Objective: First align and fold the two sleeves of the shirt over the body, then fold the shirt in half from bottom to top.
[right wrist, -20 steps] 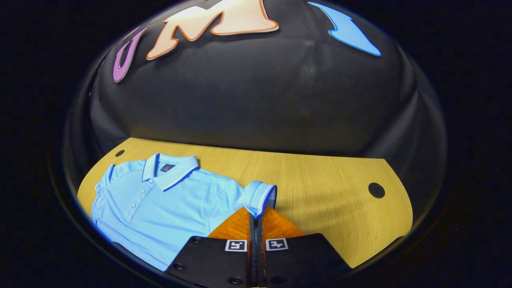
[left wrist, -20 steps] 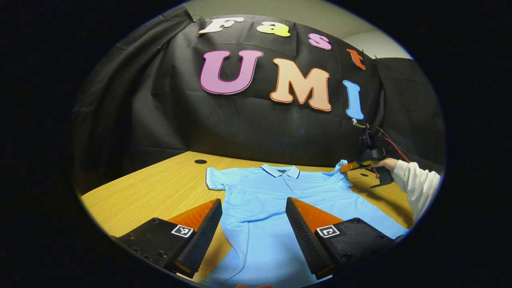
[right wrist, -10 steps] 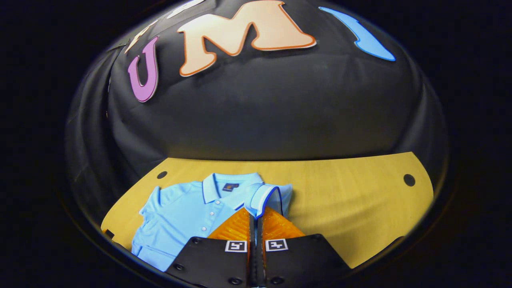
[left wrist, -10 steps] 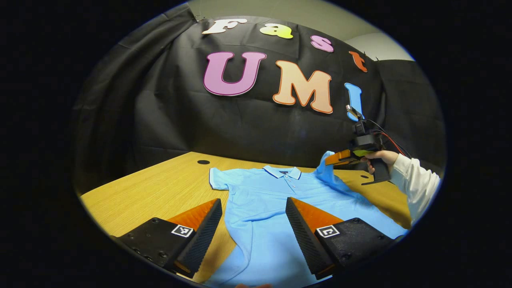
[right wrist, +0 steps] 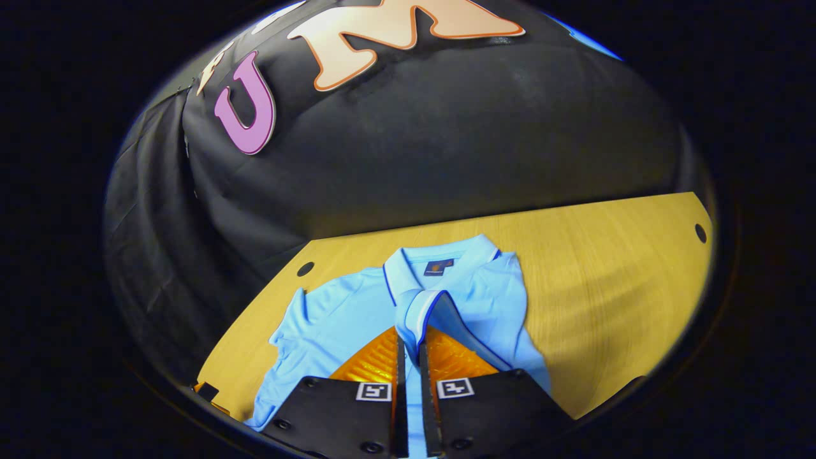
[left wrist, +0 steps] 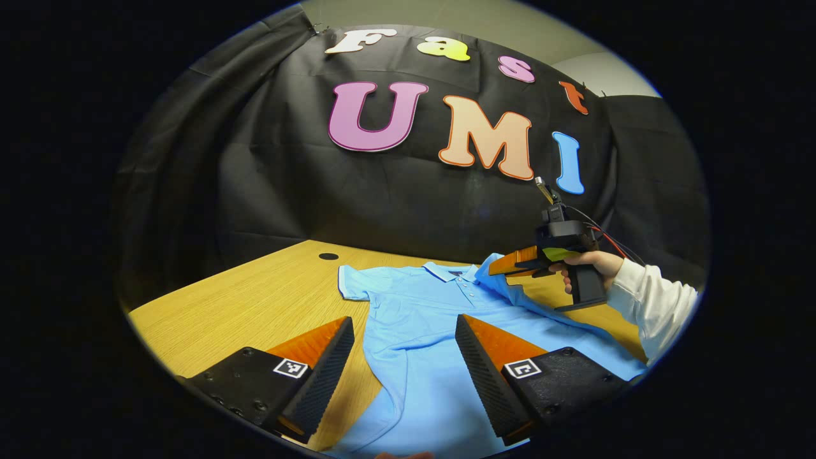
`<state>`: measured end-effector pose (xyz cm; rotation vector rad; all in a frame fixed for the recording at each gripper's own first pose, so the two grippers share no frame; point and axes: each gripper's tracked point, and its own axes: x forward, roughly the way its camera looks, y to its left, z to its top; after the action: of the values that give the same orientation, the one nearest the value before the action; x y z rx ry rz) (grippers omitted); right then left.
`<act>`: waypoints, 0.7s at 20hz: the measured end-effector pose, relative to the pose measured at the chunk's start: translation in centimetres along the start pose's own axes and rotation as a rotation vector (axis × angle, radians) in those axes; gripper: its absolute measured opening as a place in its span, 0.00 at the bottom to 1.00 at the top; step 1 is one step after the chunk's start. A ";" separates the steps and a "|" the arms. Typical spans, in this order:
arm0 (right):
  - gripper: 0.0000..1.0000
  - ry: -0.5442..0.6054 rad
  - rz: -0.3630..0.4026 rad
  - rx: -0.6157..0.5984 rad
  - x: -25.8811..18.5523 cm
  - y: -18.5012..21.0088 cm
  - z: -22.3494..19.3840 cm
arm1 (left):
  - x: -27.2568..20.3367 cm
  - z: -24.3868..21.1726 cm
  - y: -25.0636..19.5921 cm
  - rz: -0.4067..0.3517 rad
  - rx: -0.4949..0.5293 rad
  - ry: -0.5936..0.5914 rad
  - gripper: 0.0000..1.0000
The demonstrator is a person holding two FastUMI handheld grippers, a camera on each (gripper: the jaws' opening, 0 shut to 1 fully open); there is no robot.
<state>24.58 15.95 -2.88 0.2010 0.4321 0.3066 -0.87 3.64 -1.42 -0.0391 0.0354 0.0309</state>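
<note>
Right claw (right wrist: 408, 357) is clamped on the striped cuff of the shirt's sleeve (right wrist: 417, 312), fingers pressed together w/ cloth between them, lifted over the shirt's chest. In the left gripper view the same claw (left wrist: 503, 266) shows at far right, held by a hand (left wrist: 590, 262) in a white sleeve (left wrist: 656, 303), w/ the pinched sleeve raised off the surface just beside the collar (left wrist: 449, 271).

Left claw (left wrist: 405, 357) hangs w/ fingers wide apart, holding nothing, above the lower body of the shirt (left wrist: 433, 331).

Shirt lies flat, front up, on the wooden surface (left wrist: 255, 299), collar toward the black cloth wall (left wrist: 357, 197). Other sleeve (left wrist: 352, 284) is spread out flat, not yet folded.

Risks, as a judgement: grip is only on the cuff edge, so it may slip out if pulled too hard. Carrying the sleeve too far across could drag the shoulder and body along, since nothing pins the body down. That would leave a crooked fold. Dropping early could bunch the cloth near the collar.
</note>
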 end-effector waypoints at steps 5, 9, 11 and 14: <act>0.82 -0.048 0.047 -0.104 -2.3 2.2 0.3 | 0.5 0.1 0.4 -0.005 -0.037 0.021 0.95; 0.98 -0.107 0.038 -0.158 -5.3 2.3 0.3 | 1.3 -0.4 1.0 -0.031 -0.090 0.086 0.95; 0.98 -0.131 0.035 -0.153 -7.3 1.8 0.3 | 2.0 0.0 1.9 -0.025 -0.090 0.106 0.95; 0.98 -0.189 -0.004 -0.173 -10.7 -0.1 0.7 | 3.5 0.7 2.9 -0.044 -0.106 0.140 0.95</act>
<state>15.66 12.17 1.74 0.0589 0.2179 0.3163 2.55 6.62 -0.98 -0.1485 0.1731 -0.0140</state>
